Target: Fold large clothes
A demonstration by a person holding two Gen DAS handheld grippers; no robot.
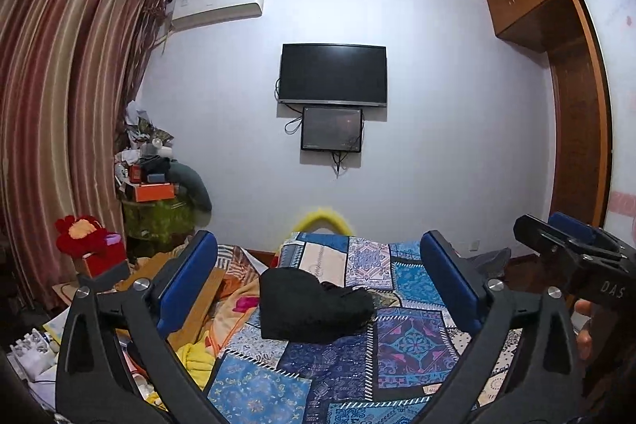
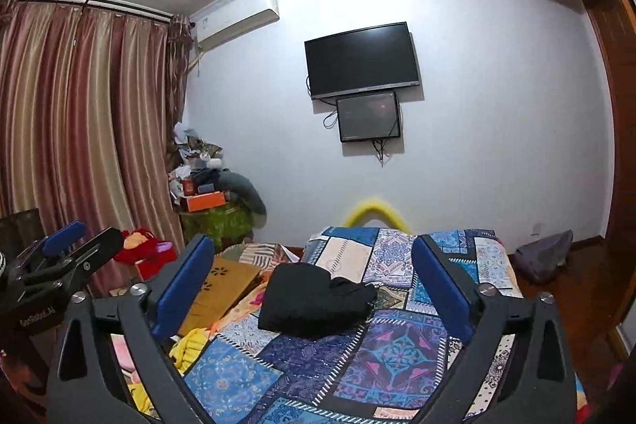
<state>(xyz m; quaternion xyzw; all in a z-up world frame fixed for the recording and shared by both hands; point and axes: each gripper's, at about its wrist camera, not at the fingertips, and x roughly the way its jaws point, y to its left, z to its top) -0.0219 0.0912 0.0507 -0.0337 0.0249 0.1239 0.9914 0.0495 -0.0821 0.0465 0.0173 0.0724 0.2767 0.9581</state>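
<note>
left wrist view: the left gripper (image 1: 318,285) is released, its blue-padded jaws wide apart with nothing between the pads. straight ahead of them, well apart from the tips, the folded black fabric garment (image 1: 312,306) lies as a compact bundle on the blue patchwork bedspread (image 1: 413,340). the bundle's long axis runs across the gripper's line, from one jaw toward the other, its thicker end toward the left jaw. the right gripper (image 1: 572,245) shows at the right edge, beside and level with this one.

right wrist view: the right gripper (image 2: 314,285) is released too, jaws spread, empty. the black garment (image 2: 314,304) again sits ahead and between the jaw lines, slightly toward the left jaw, its long axis crosswise. the left gripper (image 2: 59,253) appears at the left edge.

judging from this, the fold looks finished; neither hand is clearly nearer, and any further move would mean reaching forward.
</note>
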